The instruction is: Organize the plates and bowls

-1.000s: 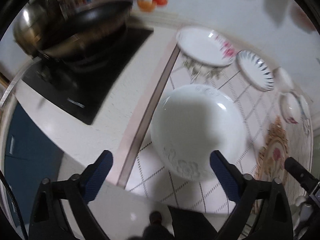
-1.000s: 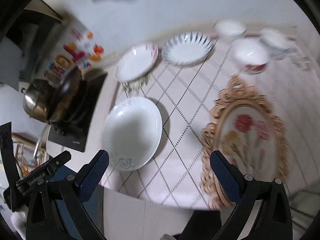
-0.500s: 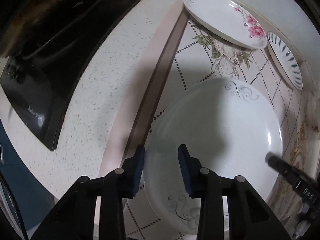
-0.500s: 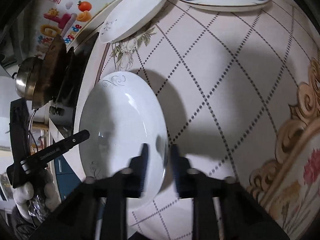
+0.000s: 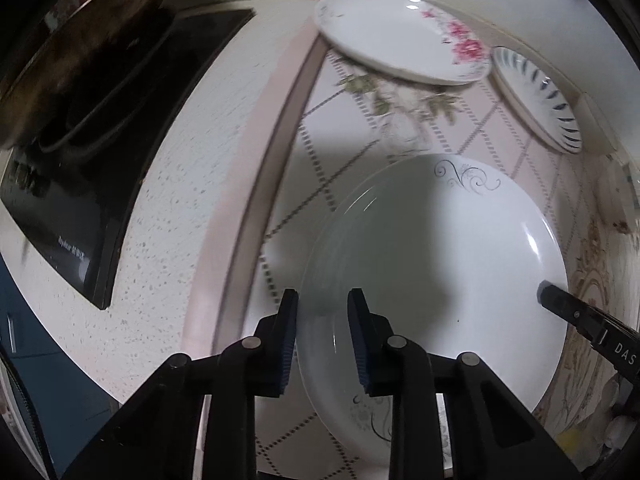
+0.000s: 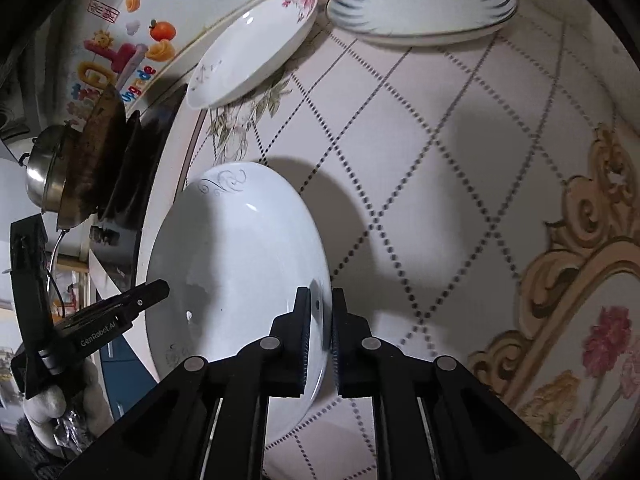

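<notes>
A large white plate with grey scrollwork (image 5: 440, 272) is held by both grippers above the patterned mat. My left gripper (image 5: 322, 320) is shut on its left rim. My right gripper (image 6: 320, 320) is shut on its right rim; the plate also shows in the right wrist view (image 6: 236, 264). A white plate with pink flowers (image 5: 400, 36) (image 6: 252, 48) and a plate with blue stripes (image 5: 536, 96) (image 6: 420, 0) lie at the back of the mat.
A black cooktop (image 5: 108, 160) with a dark wok (image 5: 80, 60) lies to the left. A steel pot (image 6: 44, 172) stands beyond it. A gold-framed flower panel (image 6: 580, 300) fills the mat's right side. The wall runs behind the plates.
Both grippers went from wide open above the counter to shut on opposite rims of the large white plate. The plate now tilts up off the mat.
</notes>
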### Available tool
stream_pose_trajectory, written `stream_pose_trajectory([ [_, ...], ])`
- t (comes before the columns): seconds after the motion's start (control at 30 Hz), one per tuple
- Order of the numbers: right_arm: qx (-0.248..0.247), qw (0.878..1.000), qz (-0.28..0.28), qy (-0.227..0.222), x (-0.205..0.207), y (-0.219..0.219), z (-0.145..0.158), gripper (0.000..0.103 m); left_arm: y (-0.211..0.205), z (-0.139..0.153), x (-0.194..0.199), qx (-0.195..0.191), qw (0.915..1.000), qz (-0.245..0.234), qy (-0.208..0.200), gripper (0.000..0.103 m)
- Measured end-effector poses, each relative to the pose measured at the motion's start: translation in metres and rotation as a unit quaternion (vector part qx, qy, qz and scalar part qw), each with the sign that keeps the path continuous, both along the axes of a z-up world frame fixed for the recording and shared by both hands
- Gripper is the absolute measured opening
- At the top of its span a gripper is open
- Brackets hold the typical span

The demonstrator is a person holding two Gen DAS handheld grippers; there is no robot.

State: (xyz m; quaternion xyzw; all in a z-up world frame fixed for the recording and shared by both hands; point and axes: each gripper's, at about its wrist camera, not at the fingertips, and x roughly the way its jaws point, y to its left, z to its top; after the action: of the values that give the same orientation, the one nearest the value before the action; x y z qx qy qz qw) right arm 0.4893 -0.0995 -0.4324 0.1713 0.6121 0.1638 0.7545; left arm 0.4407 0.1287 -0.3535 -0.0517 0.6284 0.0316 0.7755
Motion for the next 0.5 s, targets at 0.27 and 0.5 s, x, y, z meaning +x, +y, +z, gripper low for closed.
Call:
stream_pose_trajectory([
  [0.27,0.001,0.999,-0.029,-0.013,-0.019,-0.055,0.023,0.011,-0.04,0.017,0.003,-0.012,0.9987,-0.047,-0.019,0.023],
  [0.5,-0.01,0.997,-0.071,-0.016,-0.037,-0.106,0.025,0.011,-0.087,0.007,0.019,-0.016,0.9953,-0.094,-0.018,0.023],
])
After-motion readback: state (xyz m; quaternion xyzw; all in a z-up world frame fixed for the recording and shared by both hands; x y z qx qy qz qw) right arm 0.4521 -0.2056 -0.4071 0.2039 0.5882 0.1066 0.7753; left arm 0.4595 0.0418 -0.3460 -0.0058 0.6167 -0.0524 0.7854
